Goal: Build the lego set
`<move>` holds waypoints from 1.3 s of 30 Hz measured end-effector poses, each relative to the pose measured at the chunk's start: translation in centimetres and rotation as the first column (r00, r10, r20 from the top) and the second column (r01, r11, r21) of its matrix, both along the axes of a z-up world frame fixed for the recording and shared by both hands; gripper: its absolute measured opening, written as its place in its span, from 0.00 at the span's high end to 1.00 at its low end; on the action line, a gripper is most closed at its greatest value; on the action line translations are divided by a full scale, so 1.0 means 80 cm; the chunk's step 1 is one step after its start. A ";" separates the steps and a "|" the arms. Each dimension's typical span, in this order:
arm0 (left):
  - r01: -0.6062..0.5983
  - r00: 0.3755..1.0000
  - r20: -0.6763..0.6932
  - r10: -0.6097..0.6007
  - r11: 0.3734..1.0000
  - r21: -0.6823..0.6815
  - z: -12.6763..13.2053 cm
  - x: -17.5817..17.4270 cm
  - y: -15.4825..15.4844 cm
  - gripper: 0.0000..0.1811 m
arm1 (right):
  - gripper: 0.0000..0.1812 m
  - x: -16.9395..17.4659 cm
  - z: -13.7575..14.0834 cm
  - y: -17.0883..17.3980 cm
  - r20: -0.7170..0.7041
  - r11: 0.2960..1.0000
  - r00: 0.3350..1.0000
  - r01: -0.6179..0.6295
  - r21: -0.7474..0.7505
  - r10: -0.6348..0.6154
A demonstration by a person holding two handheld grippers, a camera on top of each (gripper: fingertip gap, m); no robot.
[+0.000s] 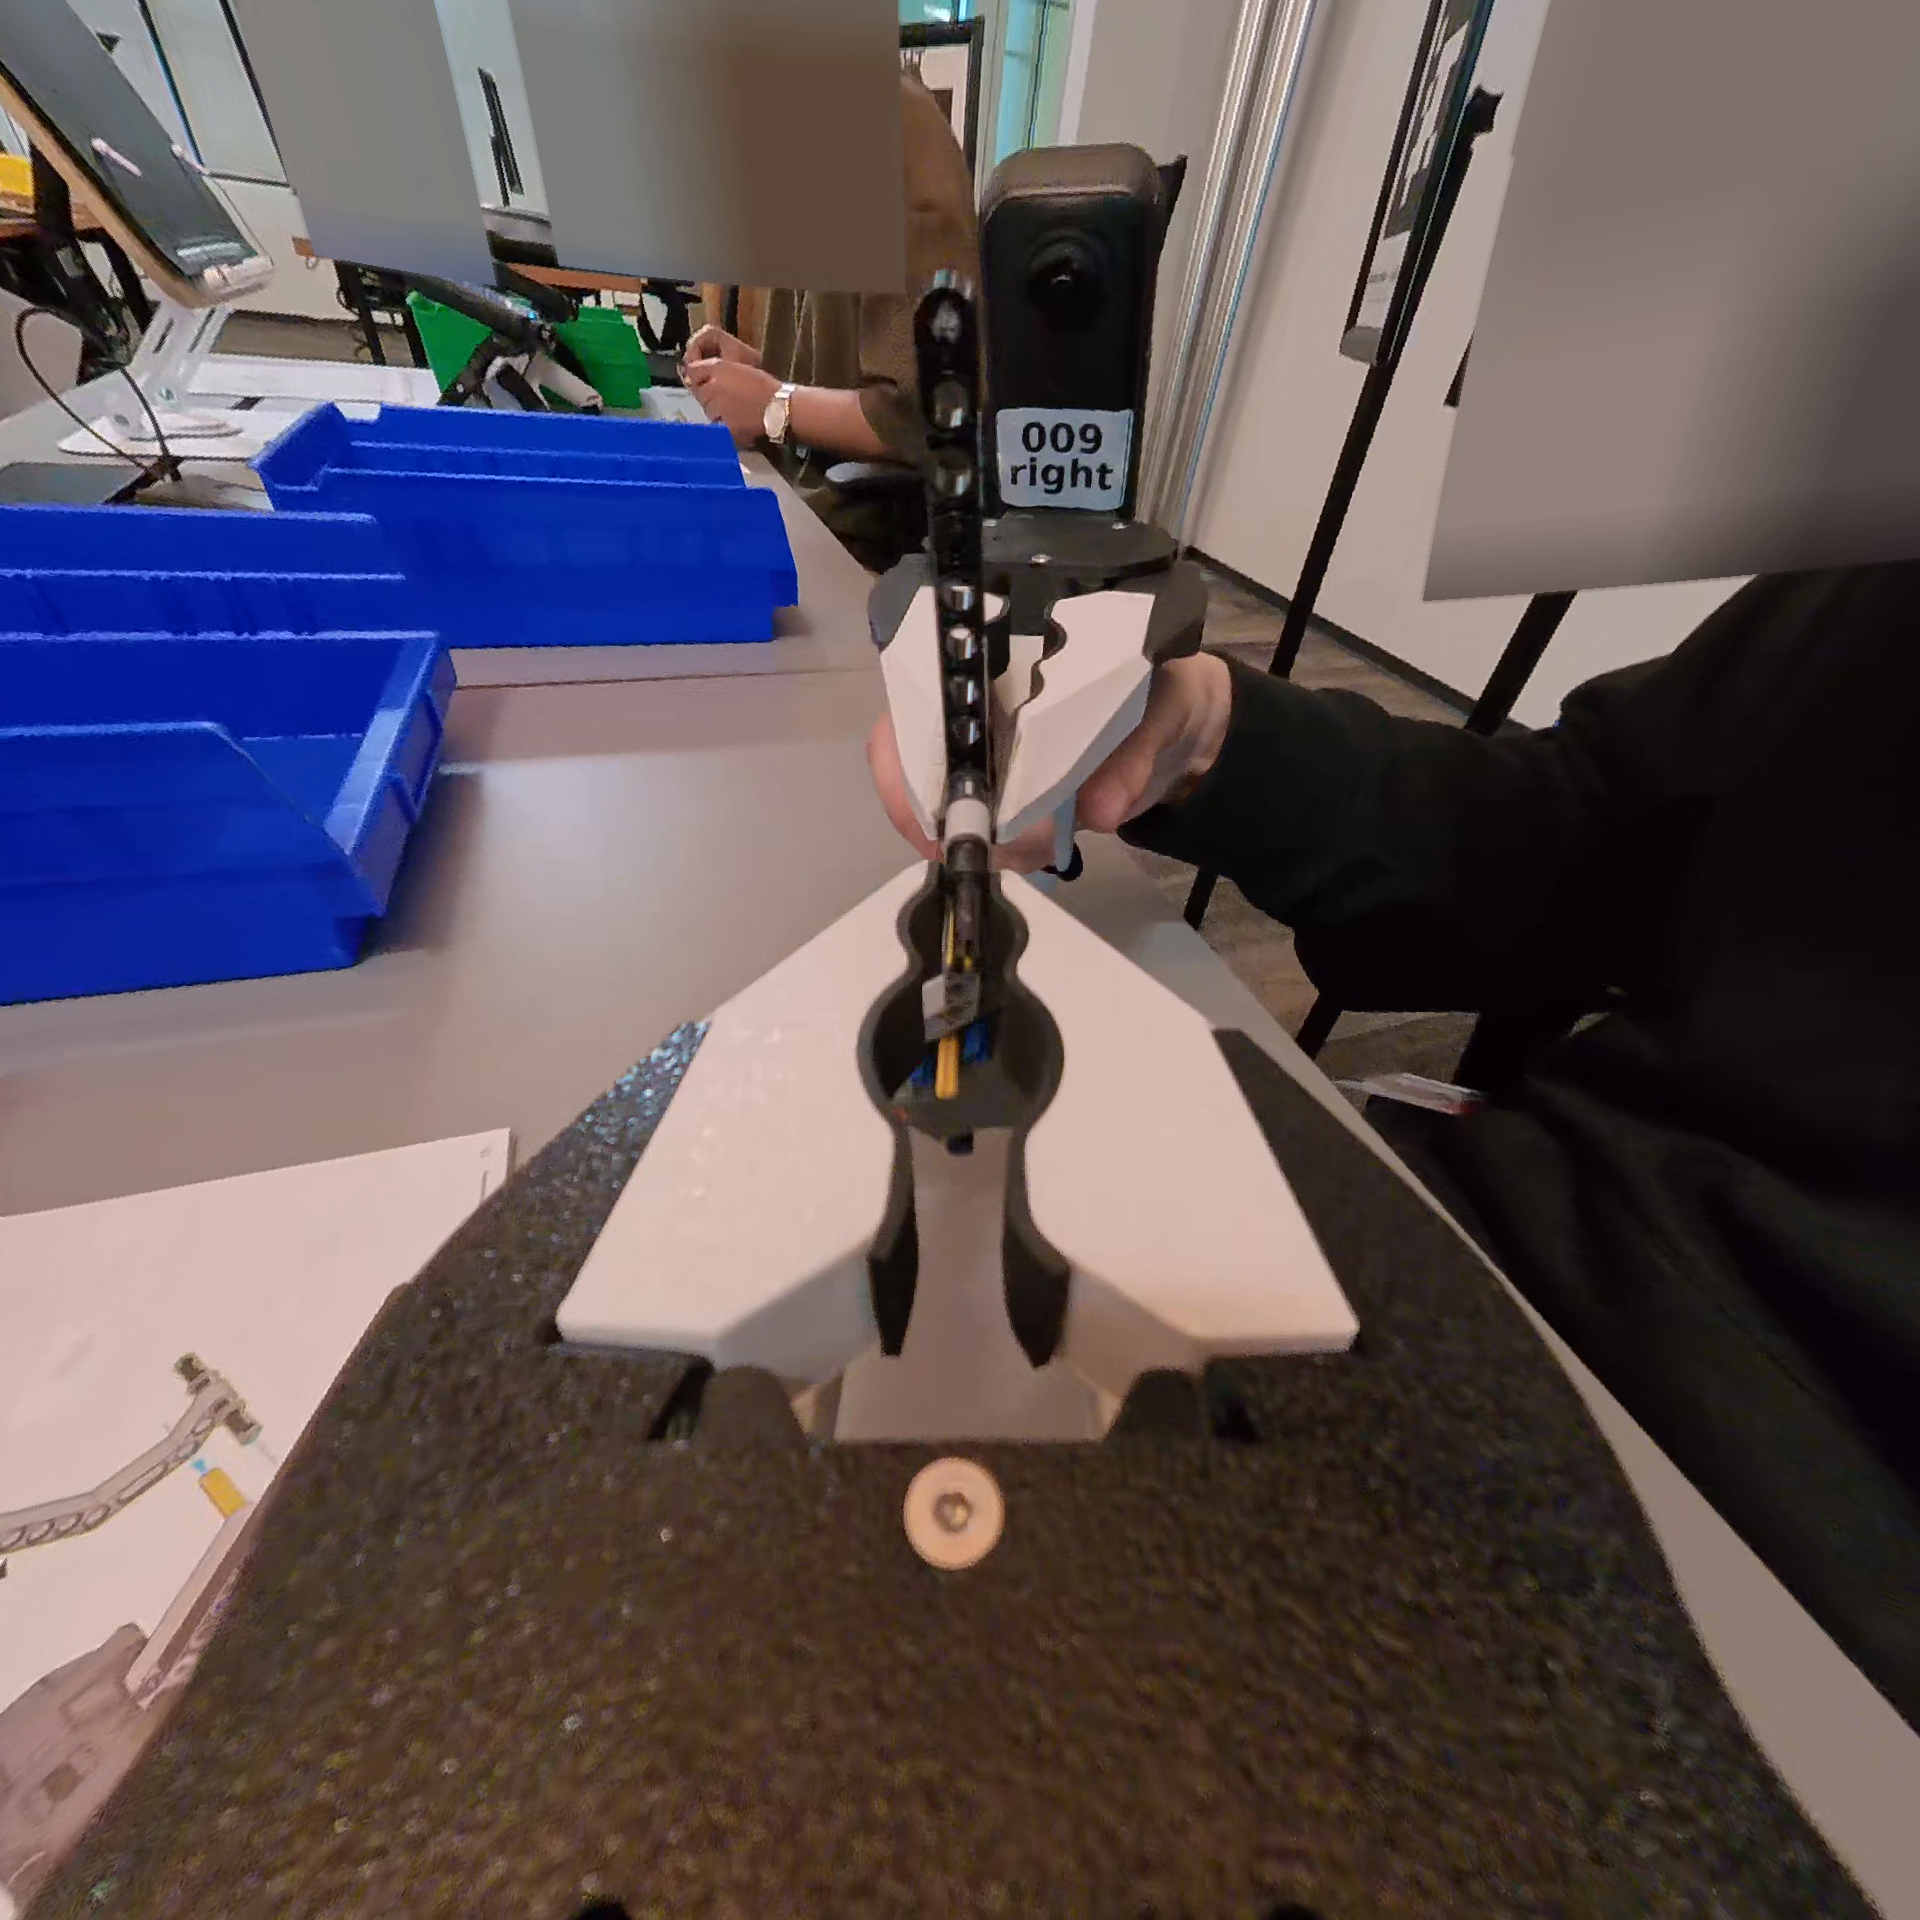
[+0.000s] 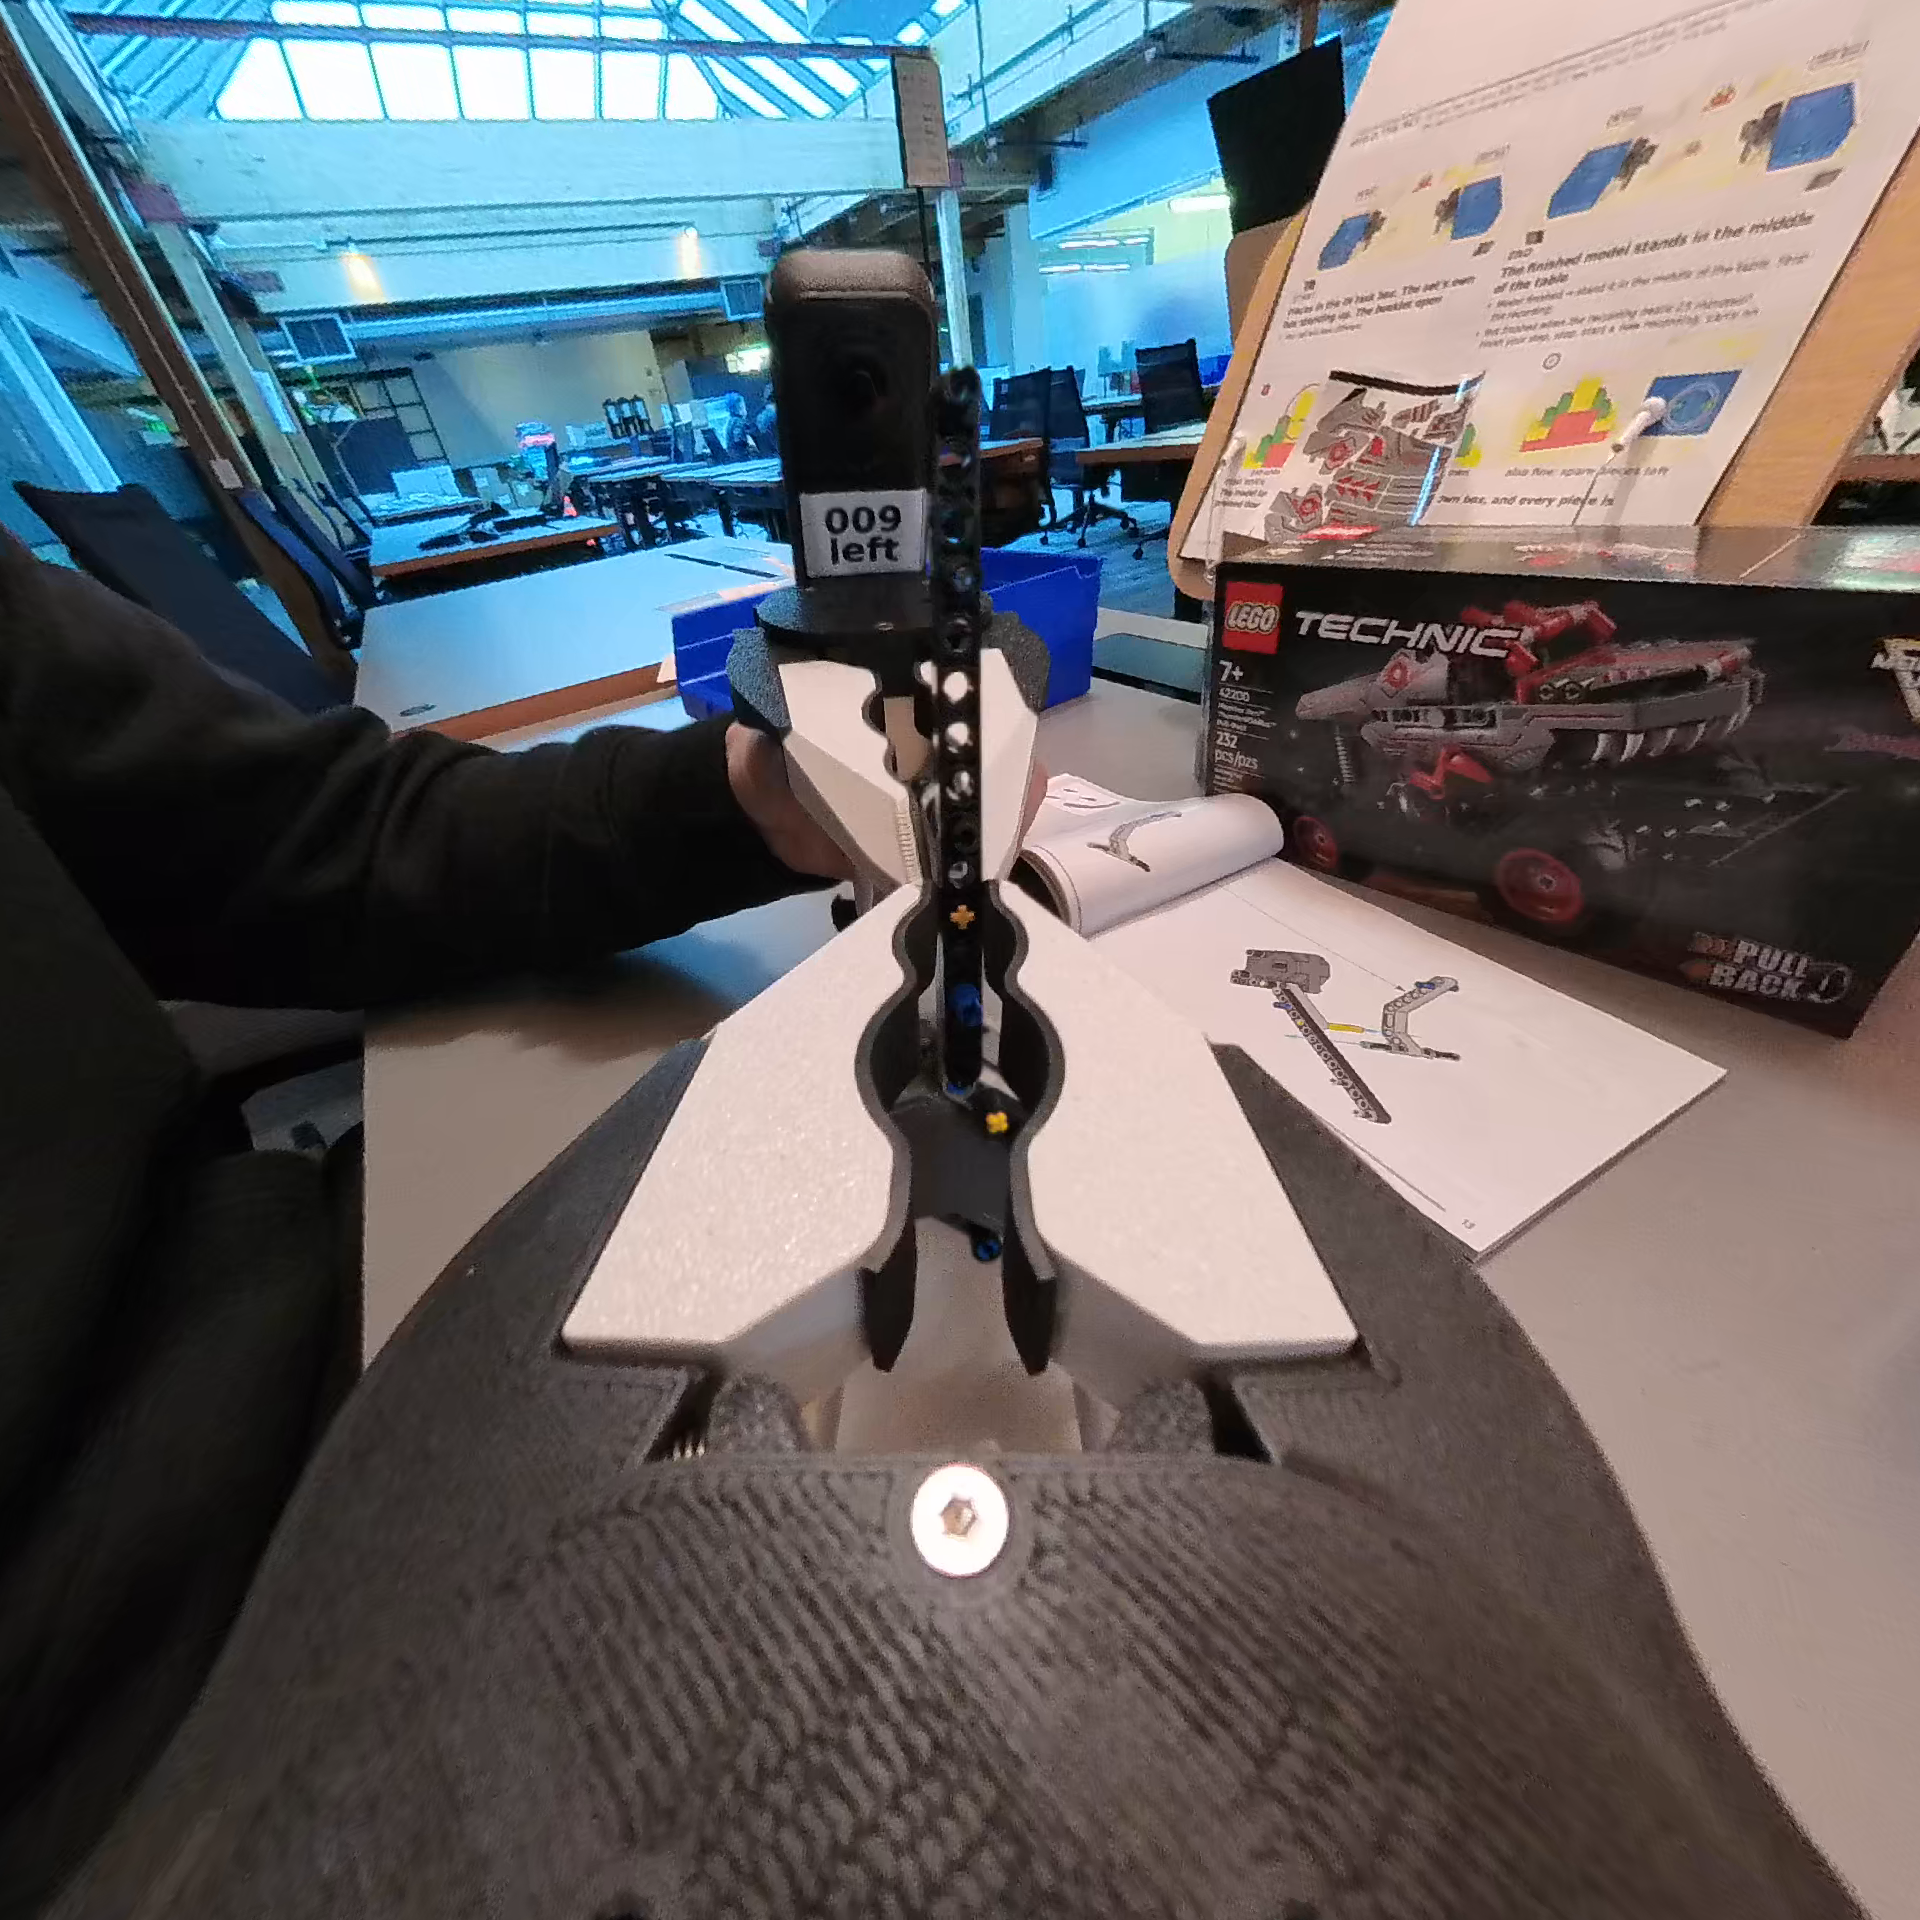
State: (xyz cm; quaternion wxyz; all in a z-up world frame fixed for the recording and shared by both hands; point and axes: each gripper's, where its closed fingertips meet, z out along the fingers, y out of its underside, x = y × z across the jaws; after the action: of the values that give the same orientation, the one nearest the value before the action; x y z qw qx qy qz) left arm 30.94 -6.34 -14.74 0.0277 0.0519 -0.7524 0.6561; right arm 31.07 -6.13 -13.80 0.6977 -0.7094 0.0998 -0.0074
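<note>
A long black holed beam (image 1: 954, 582) stands upright between my two grippers, which face each other tip to tip above the grey table (image 1: 644, 831). My left gripper (image 1: 961, 878) is shut on the lower part of the lego assembly (image 1: 951, 1023), where a yellow axle, blue pins and a grey piece show inside the jaw cutouts. My right gripper (image 2: 961, 899) is shut on the same assembly (image 2: 961, 1039); the black beam (image 2: 958, 665), a yellow axle end, a blue pin and a dark grey block show between its fingers. The right gripper (image 1: 982, 831) faces the left wrist view, and the left gripper (image 2: 935, 873) faces the right wrist view.
Blue bins (image 1: 364, 582) stand on the table to the left. An open instruction booklet (image 2: 1351, 1039) lies to the right, in front of the lego box (image 2: 1558, 748) and a tilted instruction board (image 2: 1558, 260). Another person's hands (image 1: 727, 384) work across the table near green bins (image 1: 603, 353). The grippers are tip to tip, or close to it.
</note>
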 end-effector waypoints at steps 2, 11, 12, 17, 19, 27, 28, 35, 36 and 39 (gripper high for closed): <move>-0.006 1.000 -0.005 0.006 1.000 -0.018 0.005 0.000 -0.001 0.97 | 0.98 -0.001 0.001 -0.003 0.002 1.000 1.000 0.000 -0.005 0.000; -0.002 1.000 0.003 0.002 1.000 -0.005 0.008 -0.001 0.003 0.97 | 0.98 -0.002 -0.001 -0.003 0.022 1.000 1.000 0.003 -0.015 -0.003; -0.001 1.000 0.005 0.001 1.000 0.000 0.007 -0.001 0.004 0.97 | 0.98 -0.003 -0.002 -0.002 0.016 1.000 1.000 -0.002 -0.017 0.002; -0.004 1.000 0.009 0.005 1.000 -0.023 0.011 -0.001 0.004 0.97 | 0.97 -0.002 -0.006 0.002 -0.002 1.000 1.000 -0.012 -0.012 0.012; 0.001 1.000 0.012 -0.001 1.000 -0.014 0.010 -0.001 0.006 0.97 | 0.97 -0.004 -0.015 0.010 -0.006 0.999 1.000 -0.021 -0.033 0.021; -0.002 1.000 0.003 0.002 1.000 0.024 0.011 0.000 0.013 0.97 | 0.97 -0.004 -0.010 0.018 -0.012 0.999 1.000 -0.028 0.033 0.028; -0.007 1.000 0.005 0.007 0.999 0.035 0.008 0.001 0.014 0.97 | 0.97 -0.002 -0.013 0.019 -0.005 1.000 1.000 -0.018 0.012 0.018; -0.037 0.996 -0.085 0.033 0.998 -0.050 0.018 0.012 0.016 0.93 | 0.98 0.011 0.003 0.009 -0.129 0.978 0.991 -0.008 0.208 0.035; -0.045 0.996 -0.085 0.040 0.997 -0.059 0.021 0.013 0.019 0.92 | 0.98 0.013 0.006 0.006 -0.135 0.974 0.990 0.003 0.228 0.029; -0.060 0.995 -0.077 0.057 0.998 -0.033 0.020 0.019 0.030 0.92 | 0.98 0.017 0.011 0.001 -0.158 0.966 0.987 0.018 0.257 0.024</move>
State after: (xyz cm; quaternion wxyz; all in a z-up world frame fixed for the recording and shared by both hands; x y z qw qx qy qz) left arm 32.45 -3.95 -13.15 0.0381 0.0983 -0.7372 0.6674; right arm 32.44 -6.02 -12.88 0.7736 -0.6113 0.1544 0.0636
